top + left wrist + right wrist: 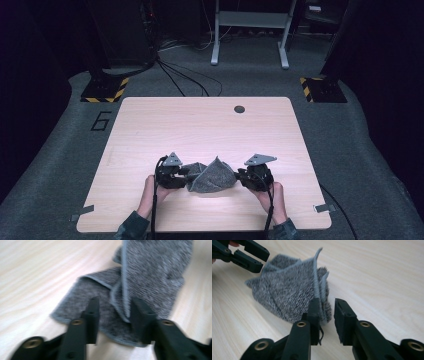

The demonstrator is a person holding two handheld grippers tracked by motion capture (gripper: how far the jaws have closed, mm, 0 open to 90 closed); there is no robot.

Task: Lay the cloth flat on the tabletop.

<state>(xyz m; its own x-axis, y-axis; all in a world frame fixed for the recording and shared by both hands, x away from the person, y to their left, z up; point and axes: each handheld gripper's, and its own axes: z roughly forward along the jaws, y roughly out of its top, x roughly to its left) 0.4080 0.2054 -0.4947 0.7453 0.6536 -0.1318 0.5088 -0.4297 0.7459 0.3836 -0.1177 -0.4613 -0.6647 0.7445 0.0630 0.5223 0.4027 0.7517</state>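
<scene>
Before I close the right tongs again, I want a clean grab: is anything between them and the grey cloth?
Nothing visible: the right tongs stand open at the grey cloth, its edge by one jaw.

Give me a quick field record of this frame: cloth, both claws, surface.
object: grey knitted cloth with a lighter hem, crumpled in a heap, one corner sticking up
surface: light wooden table
left claw: jaws apart, astride a fold of the cloth, pads not pressing
right claw: jaws apart, at the cloth's edge, gap between the jaws bare
hands: one behind each claw, at the table's near edge
</scene>
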